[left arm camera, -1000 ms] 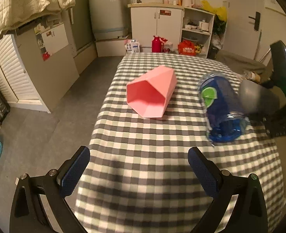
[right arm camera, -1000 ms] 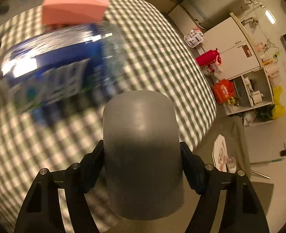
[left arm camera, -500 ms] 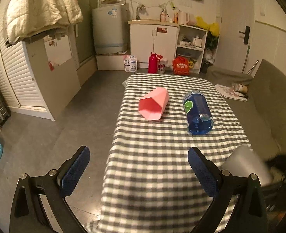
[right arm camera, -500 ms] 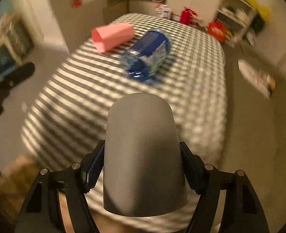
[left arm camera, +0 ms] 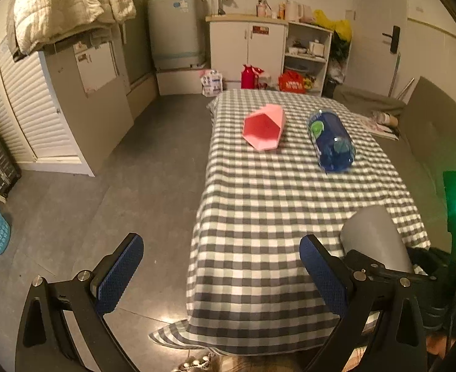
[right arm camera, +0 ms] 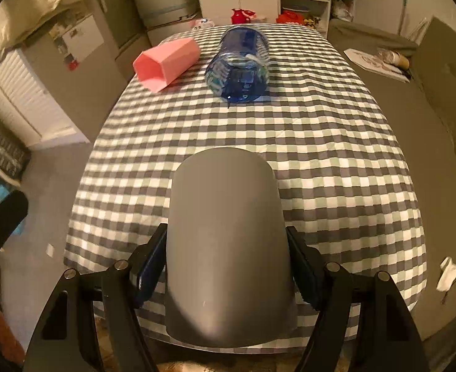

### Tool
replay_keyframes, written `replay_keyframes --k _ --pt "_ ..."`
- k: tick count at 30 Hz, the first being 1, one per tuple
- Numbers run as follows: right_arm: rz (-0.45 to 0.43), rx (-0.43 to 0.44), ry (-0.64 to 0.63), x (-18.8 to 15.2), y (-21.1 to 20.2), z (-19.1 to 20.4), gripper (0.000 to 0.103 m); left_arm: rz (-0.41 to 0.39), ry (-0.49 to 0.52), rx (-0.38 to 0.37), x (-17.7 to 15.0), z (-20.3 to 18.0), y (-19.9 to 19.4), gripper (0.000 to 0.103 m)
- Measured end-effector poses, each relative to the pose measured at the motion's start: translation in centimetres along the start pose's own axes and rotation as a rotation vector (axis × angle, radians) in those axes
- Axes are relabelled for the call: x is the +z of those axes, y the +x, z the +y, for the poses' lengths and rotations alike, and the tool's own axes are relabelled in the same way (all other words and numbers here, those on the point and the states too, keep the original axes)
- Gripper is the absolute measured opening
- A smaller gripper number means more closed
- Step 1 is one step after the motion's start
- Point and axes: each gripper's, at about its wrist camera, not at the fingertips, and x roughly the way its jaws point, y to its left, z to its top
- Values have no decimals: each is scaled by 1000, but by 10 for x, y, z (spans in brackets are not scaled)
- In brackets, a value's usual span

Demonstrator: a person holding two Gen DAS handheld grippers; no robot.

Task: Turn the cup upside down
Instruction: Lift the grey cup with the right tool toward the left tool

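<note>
- The right gripper (right arm camera: 228,274) clamps the grey cup (right arm camera: 229,248) between its two jaws, which press on the cup's opposite sides.
- The cup's closed, rounded end points away from the camera, over the near edge of the checked tablecloth (right arm camera: 320,130).
- In the left wrist view the same cup (left arm camera: 372,238) sits low on the right, just beside the right-hand finger (left arm camera: 320,276).
- The left gripper (left arm camera: 220,276) is wide open and holds nothing.
- A pink faceted cup (left arm camera: 265,130) and a blue bottle (left arm camera: 331,141) lie on their sides farther along the table, well apart from both grippers.
</note>
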Motion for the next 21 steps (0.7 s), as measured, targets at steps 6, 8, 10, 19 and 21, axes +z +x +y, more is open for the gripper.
replay_keyframes --k 6,8,10,19,21 --pt "-4 16 -28 0 -2 -2 72 47 19 -7 -5 -11 12 103" --pt "-33 19 -22 2 -10 -8 78 49 25 3 -4 -14 13 103" --pt "-77 33 3 6 -23 -17 93 57 24 9 -2 -17 13 103" --pt "-154 -30 42 11 -79 -70 93 77 55 -48 18 -64 4 103" --pt "-162 -94 57 5 -89 -87 93 81 97 -36 21 -84 3 103"
